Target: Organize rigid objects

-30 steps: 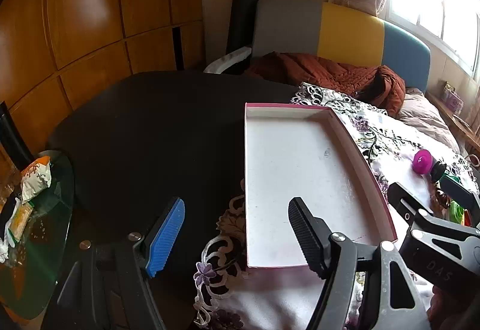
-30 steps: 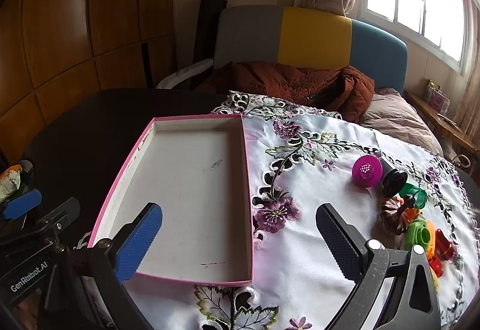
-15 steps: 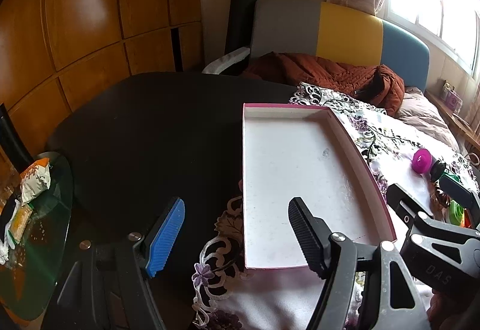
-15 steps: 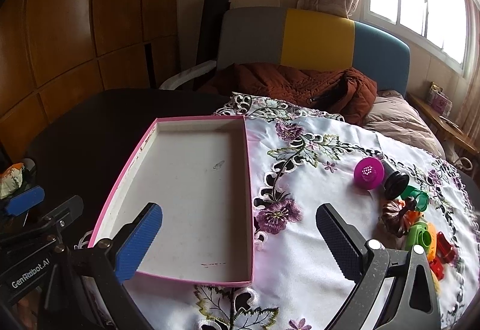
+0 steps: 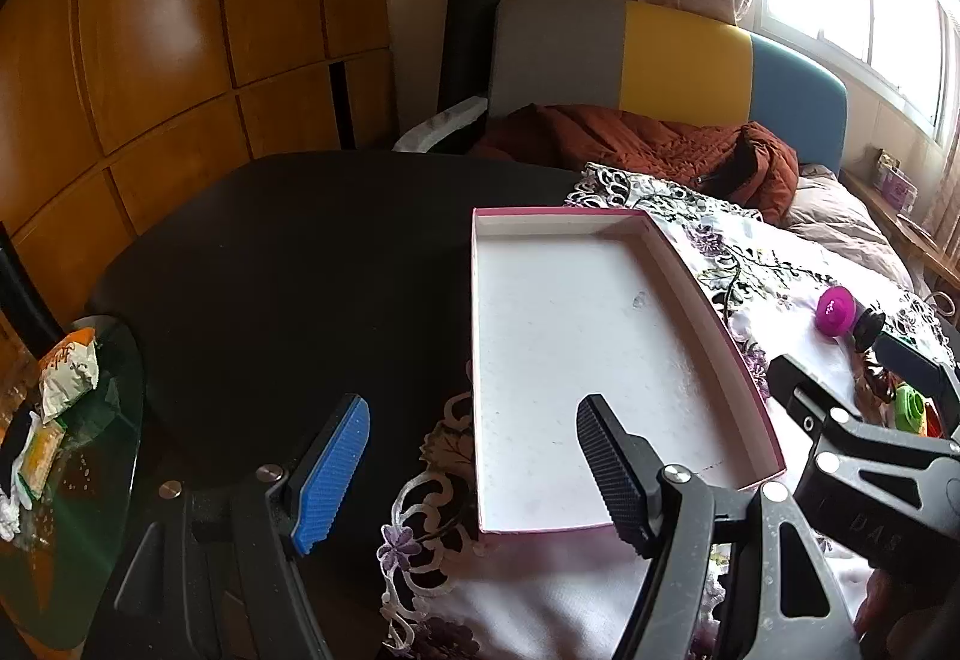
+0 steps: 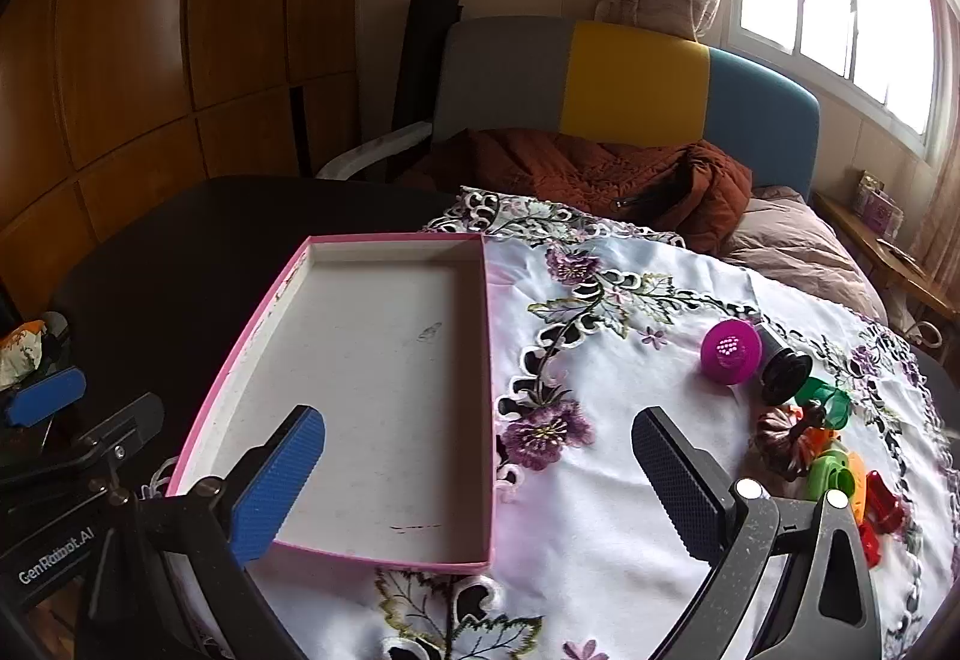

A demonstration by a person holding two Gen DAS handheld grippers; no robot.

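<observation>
left gripper [image 5: 474,474] hangs w/ fingers wide open, nothing between them, blue pad over the dark bench [image 5: 300,270] and black pad over the near end of the box [image 5: 480,360]. right gripper [image 6: 477,477] also spread wide & holding nothing, blue pad above the box's near left corner, black pad above the white flowered cloth [image 6: 600,510]. box is a shallow pink-edged tray w/ white inside, nothing in it, lying flat w/ its right part on the cloth's left edge and its left part on the dark bench. small objects sit in a cluster on the cloth's right side, well apart from the box: a magenta cap [image 6: 729,351] touching a black spool [image 6: 780,366], then a green piece [image 6: 825,399], a brown pumpkin-like piece [image 6: 780,441], a lime green piece [image 6: 831,474] and red pieces [image 6: 879,507] bunched close together nearer the right gripper. behind the bench, a rust-coloured jacket [image 6: 600,174] lies on a grey/yellow/blue sofa [image 6: 636,78]. snack packets [image 5: 66,366] on a glass side table at far left.
</observation>
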